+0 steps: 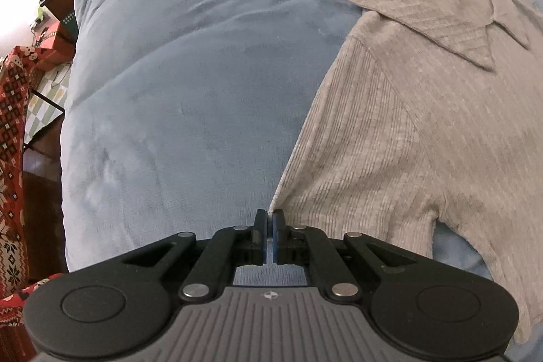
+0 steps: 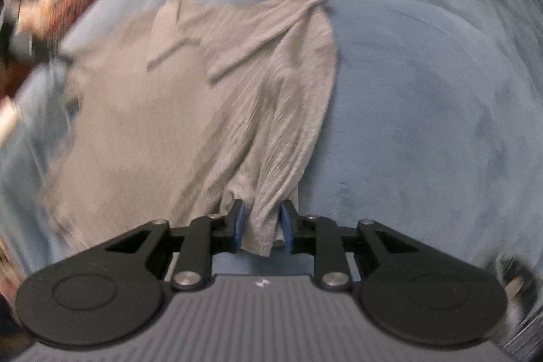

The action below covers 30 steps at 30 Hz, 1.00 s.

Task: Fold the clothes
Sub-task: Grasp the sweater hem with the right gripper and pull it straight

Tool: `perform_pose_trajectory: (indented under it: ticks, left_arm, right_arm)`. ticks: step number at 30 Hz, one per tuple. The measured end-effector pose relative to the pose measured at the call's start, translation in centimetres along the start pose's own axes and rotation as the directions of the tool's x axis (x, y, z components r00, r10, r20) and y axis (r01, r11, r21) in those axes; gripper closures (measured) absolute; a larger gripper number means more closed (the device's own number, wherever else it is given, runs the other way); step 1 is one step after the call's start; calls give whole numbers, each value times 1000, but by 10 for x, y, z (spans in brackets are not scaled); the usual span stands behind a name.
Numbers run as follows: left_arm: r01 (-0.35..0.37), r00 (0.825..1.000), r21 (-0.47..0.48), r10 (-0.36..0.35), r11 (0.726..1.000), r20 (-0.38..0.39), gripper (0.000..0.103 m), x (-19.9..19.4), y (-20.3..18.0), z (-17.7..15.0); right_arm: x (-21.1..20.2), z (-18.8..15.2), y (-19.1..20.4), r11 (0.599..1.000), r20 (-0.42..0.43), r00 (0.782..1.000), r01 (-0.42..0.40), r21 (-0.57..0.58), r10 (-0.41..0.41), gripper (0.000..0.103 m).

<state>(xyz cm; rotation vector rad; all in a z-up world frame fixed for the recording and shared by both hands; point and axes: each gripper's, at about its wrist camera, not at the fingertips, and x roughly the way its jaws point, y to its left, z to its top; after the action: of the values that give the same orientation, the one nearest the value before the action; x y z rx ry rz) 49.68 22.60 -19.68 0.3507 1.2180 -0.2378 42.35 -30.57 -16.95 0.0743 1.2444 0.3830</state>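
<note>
Shirt (image 1: pixel 424 131), one only: grey-beige ribbed knit with a pointed collar and short sleeves, lying front-up on the blue plush blanket (image 1: pixel 176 90) that covers the bed. Two grippers work it. Left gripper (image 1: pixel 269 226) has its tongs pressed together on the very tip of one sleeve edge. Right gripper (image 2: pixel 261 226) pinches the other sleeve (image 2: pixel 268 165), bunched and lifted between its blue pads (image 2: pixel 287 223).

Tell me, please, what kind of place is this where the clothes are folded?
Probably a bedroom at home. The grey collared shirt lies on a soft blue blanket that looks like a bed cover, and beside it stand cluttered household things, among them a red patterned cloth.
</note>
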Motion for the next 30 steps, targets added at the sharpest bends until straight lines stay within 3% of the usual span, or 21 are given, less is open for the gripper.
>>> perform_pose_trajectory:
  ticks: [2,4,7,11,16,17,20,23,26,30]
  left_arm:
    - [2,1000,0,-2,1000,0,100,0,0,0]
    - [1,1000,-2,-1,1000,2,100,0,0,0]
    - [-3,1000,4,3,1000,3,100,-1,-2,1]
    - [-18,1000,27,18,999,5,100,-3,-1,1]
    - [-29,1000,8,29,1000,-9,100,1,5,2]
    - [-31,999,7,31,1000,-13,100,2,5,2]
    - [-32,999,18,33,999,-23,100,6,2,2]
    - [-27,999,21,27,999,-29,100,8,3,1]
    - [-13,999,7,13,1000,-29,95,7,8,1]
    - [-3,1000,-14,2,1000,-27,95,7,12,1]
  right_arm:
    - [-4,-3,-12,997,5,1000,-22,77,22,79]
    - [-1,-4,-19,995,-12,999,-31,96,32,99]
    - [3,-2,-17,999,-26,1000,0,44,1,100]
    - [-14,7,-21,992,9,992,123,-29,-123,100]
    - [-29,26,-54,929,-2,937,347,-130,-351,100]
    - [-27,28,-60,924,-16,932,356,-139,-361,100]
    - [-20,27,-74,950,-89,952,280,-140,-294,99]
    - [-21,27,-65,934,-103,943,292,-204,-317,98]
    - [-38,33,-67,941,-65,948,297,-159,-310,76]
    - [-60,56,-62,939,29,950,311,-146,-310,73]
